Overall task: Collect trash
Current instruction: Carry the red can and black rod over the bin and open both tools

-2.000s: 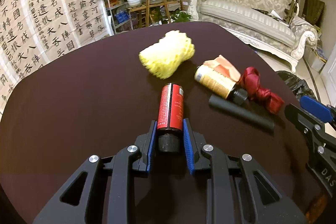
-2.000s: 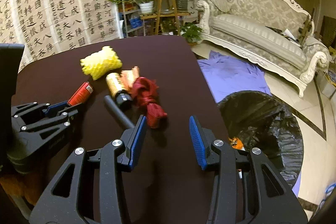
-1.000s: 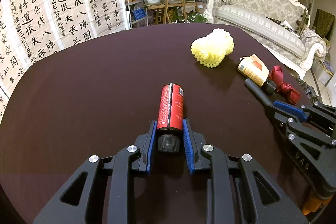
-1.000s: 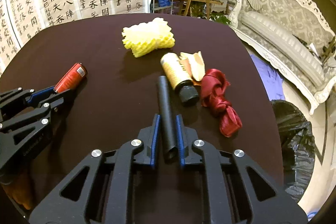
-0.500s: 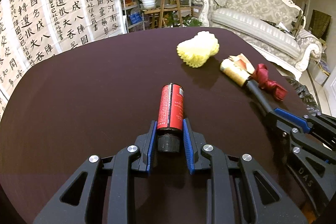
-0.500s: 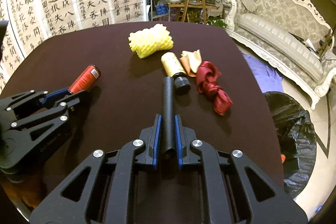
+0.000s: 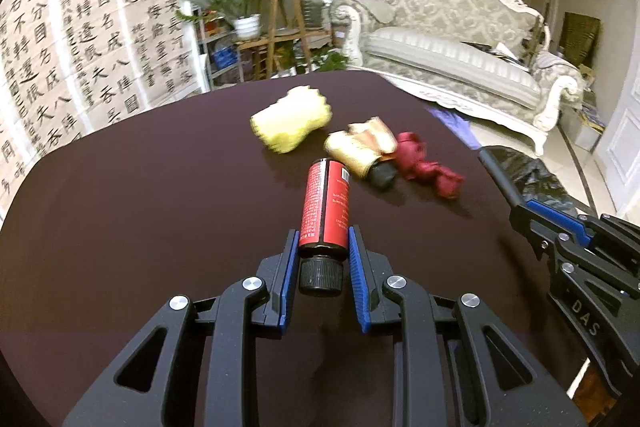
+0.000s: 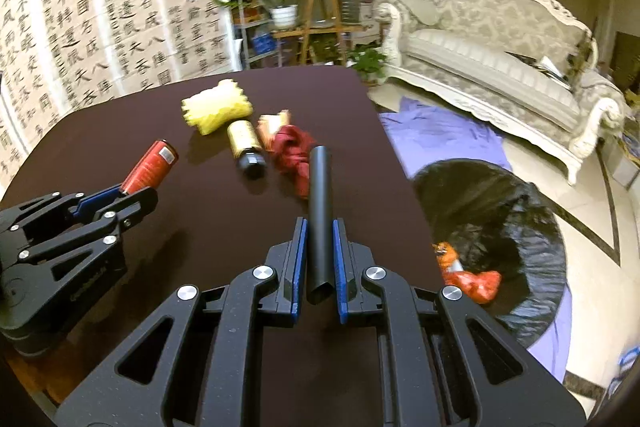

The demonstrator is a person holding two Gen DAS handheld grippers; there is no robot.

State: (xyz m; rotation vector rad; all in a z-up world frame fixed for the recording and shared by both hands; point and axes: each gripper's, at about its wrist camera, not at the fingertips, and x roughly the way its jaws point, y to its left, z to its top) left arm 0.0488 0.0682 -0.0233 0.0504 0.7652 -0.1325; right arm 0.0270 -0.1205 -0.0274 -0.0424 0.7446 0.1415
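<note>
Left gripper (image 7: 322,251): clamped on the red can (image 7: 326,205) near its black cap, as it was a second ago; the can now hangs over the table (image 7: 140,211) toward the pile.
Right gripper (image 8: 319,249): closed tight on the black tube (image 8: 321,211), same grip as a second ago; the tube, which lay on the table then, is now lifted and points toward the table's right edge.
Foam (image 8: 216,107): yellow, near the far edge, unmoved.
Bottle (image 8: 245,143): gold, black cap, lying just in front of the foam, in the same place.
Ribbon (image 8: 294,151): red, touching the bottle's right side.
Bag (image 8: 500,211): black, open on the floor past the right edge, orange wrapper (image 8: 468,273) inside; more of it shows than before.
</note>
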